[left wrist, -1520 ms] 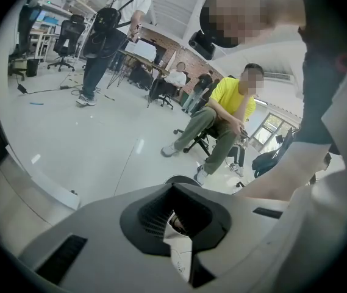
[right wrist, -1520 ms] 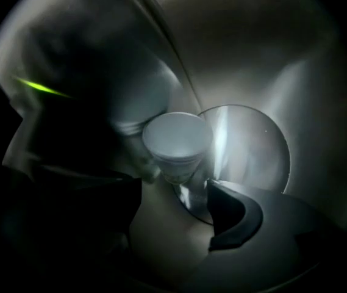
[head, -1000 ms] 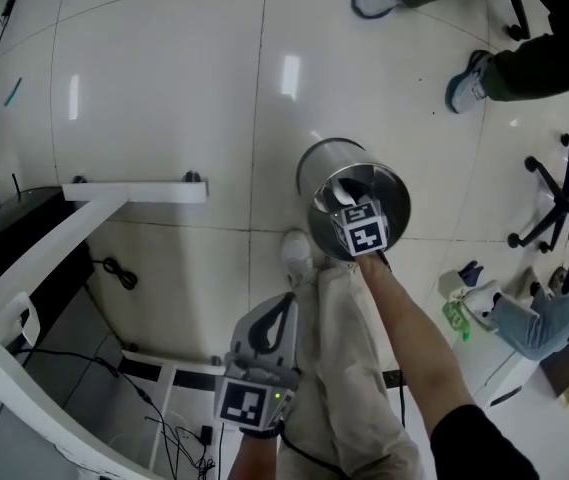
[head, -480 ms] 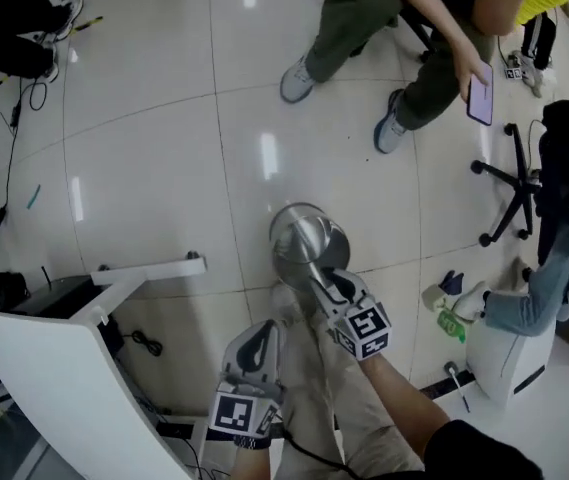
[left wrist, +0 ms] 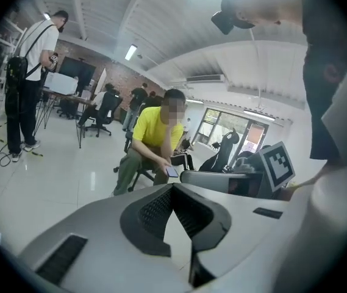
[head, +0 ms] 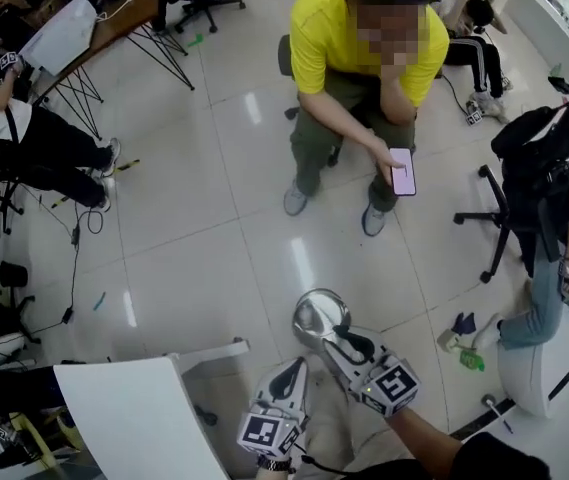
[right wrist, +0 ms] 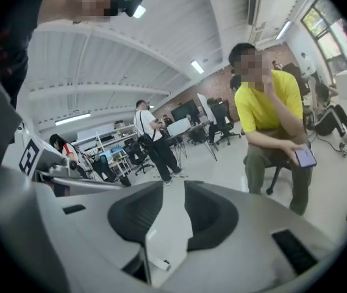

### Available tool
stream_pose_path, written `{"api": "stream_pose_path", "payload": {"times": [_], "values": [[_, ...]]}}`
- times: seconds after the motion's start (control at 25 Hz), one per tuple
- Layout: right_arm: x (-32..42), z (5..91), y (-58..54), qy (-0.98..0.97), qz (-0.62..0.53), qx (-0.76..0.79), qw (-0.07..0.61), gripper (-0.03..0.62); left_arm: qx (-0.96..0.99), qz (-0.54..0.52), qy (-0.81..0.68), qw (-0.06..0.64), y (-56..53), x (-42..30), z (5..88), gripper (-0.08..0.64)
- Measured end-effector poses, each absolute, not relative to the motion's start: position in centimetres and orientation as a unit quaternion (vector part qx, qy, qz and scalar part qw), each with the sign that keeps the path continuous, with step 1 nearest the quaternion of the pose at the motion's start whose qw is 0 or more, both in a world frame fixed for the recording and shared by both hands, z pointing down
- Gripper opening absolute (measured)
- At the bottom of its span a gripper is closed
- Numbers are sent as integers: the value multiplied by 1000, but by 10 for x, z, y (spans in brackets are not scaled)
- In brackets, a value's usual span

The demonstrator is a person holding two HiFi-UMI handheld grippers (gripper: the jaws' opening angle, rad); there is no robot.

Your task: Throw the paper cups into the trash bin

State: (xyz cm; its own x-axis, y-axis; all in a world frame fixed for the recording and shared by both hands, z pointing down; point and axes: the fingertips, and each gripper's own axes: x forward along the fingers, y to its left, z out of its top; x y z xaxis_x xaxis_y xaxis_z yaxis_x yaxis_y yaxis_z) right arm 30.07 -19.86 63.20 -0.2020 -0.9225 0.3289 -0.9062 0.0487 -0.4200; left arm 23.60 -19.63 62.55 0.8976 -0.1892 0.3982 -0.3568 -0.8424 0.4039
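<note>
The trash bin [head: 319, 316] is a shiny metal cylinder on the pale tiled floor, low in the head view. My right gripper [head: 336, 338] hangs at the bin's near rim. Its jaws are closing, and the right gripper view shows nothing between them, only floor in the gap [right wrist: 173, 191]. My left gripper [head: 292, 370] is held lower and to the left, beside my leg, clear of the bin. In the left gripper view its pads meet at the tips [left wrist: 173, 187] and hold nothing. No paper cup shows in any view.
A person in a yellow shirt [head: 364, 58] sits on a chair beyond the bin, holding a phone. A white table [head: 134, 418] stands at the lower left. A black office chair [head: 524, 168] and seated people are at the right, and a green bottle [head: 471, 360] lies on the floor.
My right gripper has pulled back from over the bin's mouth to its near rim, and its jaws have narrowed. The head view has swung up toward the room. The left gripper stays low.
</note>
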Motion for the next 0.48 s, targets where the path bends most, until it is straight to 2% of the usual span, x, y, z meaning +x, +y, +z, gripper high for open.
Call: {"api": "stream_pose_path", "payload": {"times": [0.32, 0.48], "values": [[335, 456, -205, 758, -162, -629, 62, 115, 973, 108, -144, 146, -223, 274, 461, 3], [327, 380, -196, 771, -108, -623, 73, 115, 981, 74, -146, 101, -218, 272, 391, 5]]}}
